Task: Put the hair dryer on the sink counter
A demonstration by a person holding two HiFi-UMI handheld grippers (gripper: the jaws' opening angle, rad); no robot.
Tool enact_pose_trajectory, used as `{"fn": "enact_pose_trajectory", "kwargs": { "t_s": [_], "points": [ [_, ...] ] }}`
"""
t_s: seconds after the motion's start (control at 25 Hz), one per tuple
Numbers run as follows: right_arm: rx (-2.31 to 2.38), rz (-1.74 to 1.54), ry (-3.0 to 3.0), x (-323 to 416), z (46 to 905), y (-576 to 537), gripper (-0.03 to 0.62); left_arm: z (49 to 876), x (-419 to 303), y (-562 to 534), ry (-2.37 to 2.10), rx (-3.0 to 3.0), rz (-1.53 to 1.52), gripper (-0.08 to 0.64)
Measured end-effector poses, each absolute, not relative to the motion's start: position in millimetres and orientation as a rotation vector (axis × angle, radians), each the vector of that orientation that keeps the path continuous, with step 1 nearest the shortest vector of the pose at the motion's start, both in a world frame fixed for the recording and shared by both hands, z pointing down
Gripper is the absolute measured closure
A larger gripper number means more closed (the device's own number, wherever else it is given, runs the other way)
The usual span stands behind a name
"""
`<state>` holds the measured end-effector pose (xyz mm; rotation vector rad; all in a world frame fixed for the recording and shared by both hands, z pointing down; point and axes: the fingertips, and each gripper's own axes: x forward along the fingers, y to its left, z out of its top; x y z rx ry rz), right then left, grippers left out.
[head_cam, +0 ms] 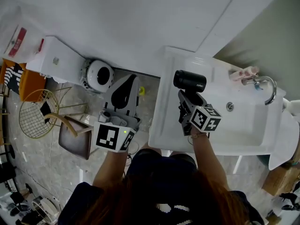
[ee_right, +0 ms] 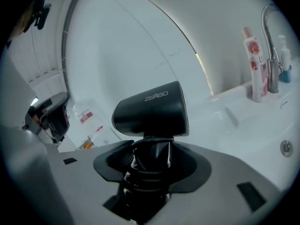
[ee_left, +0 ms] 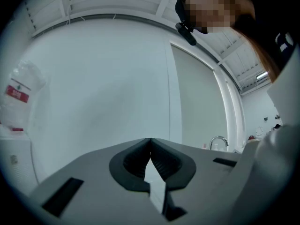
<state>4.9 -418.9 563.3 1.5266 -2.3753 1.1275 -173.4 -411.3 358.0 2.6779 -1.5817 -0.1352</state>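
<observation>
My right gripper (head_cam: 187, 102) (ee_right: 151, 161) is shut on the handle of a black hair dryer (head_cam: 189, 80) (ee_right: 151, 109), its cord wound round the handle. The dryer's barrel points sideways over the left part of the white sink counter (head_cam: 165, 121) (ee_right: 234, 116); I cannot tell whether it touches the counter. My left gripper (head_cam: 123, 93) (ee_left: 150, 159) is held off the counter's left side, over the floor, shut with nothing between its tips, and its view faces a bare white wall.
The basin (head_cam: 243, 121) has a chrome faucet (head_cam: 265, 86) (ee_right: 269, 41) and a pink tube (head_cam: 243, 72) (ee_right: 253, 64) at its back edge. A white toilet (head_cam: 96, 75) stands left of the sink. A wire chair (head_cam: 40, 111) and a brown stool (head_cam: 75, 137) are on the floor at left.
</observation>
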Motion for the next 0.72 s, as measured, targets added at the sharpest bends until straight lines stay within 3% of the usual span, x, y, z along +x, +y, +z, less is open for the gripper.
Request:
{"fn": "enact_pose_trajectory", "kwargs": {
  "t_s": [0.72],
  "points": [
    [1.490, 1.378, -1.943, -7.0, 665.3, -419.3, 0.330, 398.7, -194.3, -439.0, -1.552, 2.599, -0.067, 0.541]
  ]
}}
